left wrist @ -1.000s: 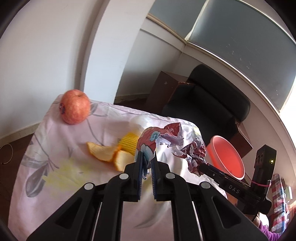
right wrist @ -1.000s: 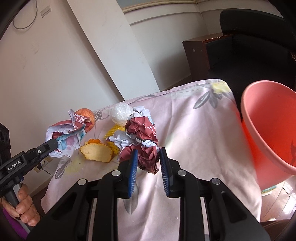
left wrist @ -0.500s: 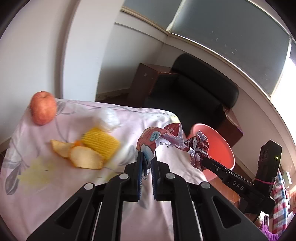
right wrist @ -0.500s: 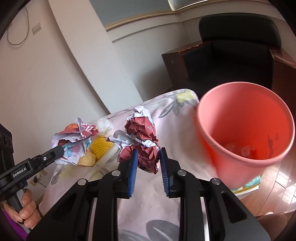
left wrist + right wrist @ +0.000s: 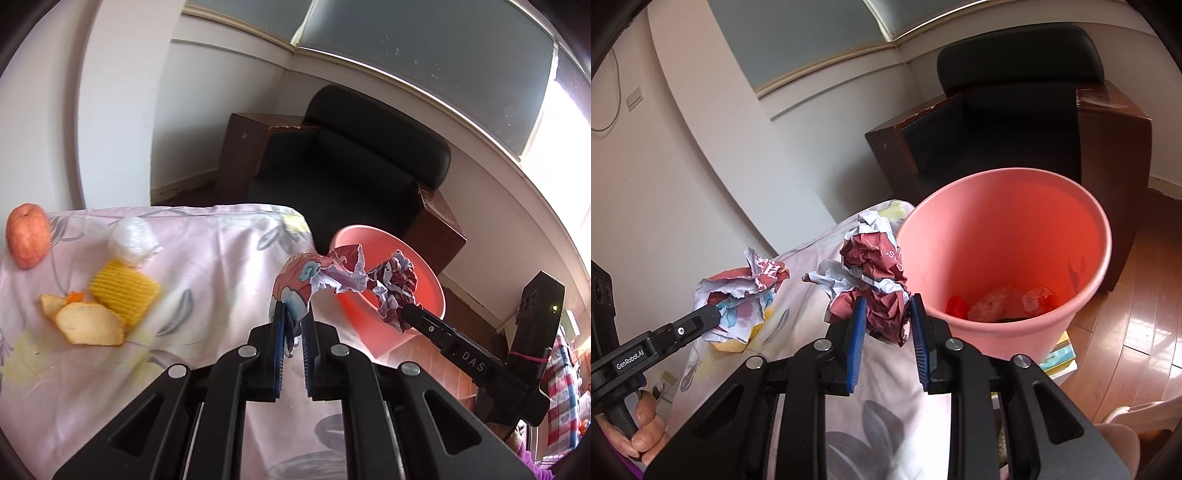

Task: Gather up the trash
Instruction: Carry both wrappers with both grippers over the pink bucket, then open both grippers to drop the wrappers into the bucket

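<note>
Now both claws have swung from the table (image 5: pixel 207 240) toward the bin (image 5: pixel 1004 254), left claw (image 5: pixel 293 321) clamping a colourful paper wad (image 5: pixel 306 277), right claw (image 5: pixel 886 317) a maroon one (image 5: pixel 875 280), drop next.

On the table (image 5: pixel 221 236), far left: apple (image 5: pixel 27 240); right of it, plastic wad (image 5: pixel 133 242) behind corn (image 5: pixel 123 290) and peel (image 5: pixel 88 325). Right, off the table edge: bin (image 5: pixel 1004 258), armchair (image 5: pixel 354 166) behind.

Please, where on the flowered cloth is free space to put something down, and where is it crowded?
The flowered cloth is bare between the yellow ridged piece and the pink bin, and along the near edge below the peel pieces. Its far left is crowded: apple, white plastic wad, yellow ridged piece and peel pieces lie close together.
</note>
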`<state>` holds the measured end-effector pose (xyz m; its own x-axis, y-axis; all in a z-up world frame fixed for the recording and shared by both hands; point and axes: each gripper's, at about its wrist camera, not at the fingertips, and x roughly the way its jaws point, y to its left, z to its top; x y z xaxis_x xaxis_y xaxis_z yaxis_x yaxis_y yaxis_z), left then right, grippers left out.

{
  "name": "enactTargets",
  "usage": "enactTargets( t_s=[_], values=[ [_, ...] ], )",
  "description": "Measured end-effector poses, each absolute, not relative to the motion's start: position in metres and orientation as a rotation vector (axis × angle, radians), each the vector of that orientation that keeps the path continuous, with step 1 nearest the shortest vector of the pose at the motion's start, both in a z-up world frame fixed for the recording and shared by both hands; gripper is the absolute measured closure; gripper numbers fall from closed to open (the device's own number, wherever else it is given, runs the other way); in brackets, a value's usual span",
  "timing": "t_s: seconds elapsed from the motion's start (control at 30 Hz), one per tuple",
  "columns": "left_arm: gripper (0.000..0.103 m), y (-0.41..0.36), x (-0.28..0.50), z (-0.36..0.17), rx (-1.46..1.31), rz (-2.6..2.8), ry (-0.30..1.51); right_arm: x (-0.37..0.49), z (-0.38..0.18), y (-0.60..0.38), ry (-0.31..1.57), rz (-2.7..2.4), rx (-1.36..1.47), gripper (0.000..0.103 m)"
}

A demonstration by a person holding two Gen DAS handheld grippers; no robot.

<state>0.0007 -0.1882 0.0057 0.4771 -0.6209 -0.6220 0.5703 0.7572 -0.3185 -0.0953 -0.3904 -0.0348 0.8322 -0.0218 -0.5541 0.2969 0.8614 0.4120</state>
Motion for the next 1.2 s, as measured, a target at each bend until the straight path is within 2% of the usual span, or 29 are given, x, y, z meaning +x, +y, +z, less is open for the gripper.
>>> enactTargets(
  t_s=[0.63,1.1,1.17,1.2],
  values=[
    [0.095,-0.291,-0.005,0.011,-0.047,-0.884,0.783,-0.119,-0.047,-0.446,0.526,-0.343,0.548,0.078],
    [0.095,-0.344,0.008,-0.024,-0.025,-0.883,0.869,-0.115,-0.058,-0.465,0.550,-0.374,0.554,0.078],
    [0.094,-0.345,0.009,-0.027,-0.030,-0.871,0.876,-0.114,-0.058,-0.465,0.552,-0.375,0.554,0.078],
    [0.089,-0.346,0.009,-0.028,-0.033,-0.864,0.878,-0.113,-0.059,-0.466,0.557,-0.373,0.556,0.078]
  ],
)
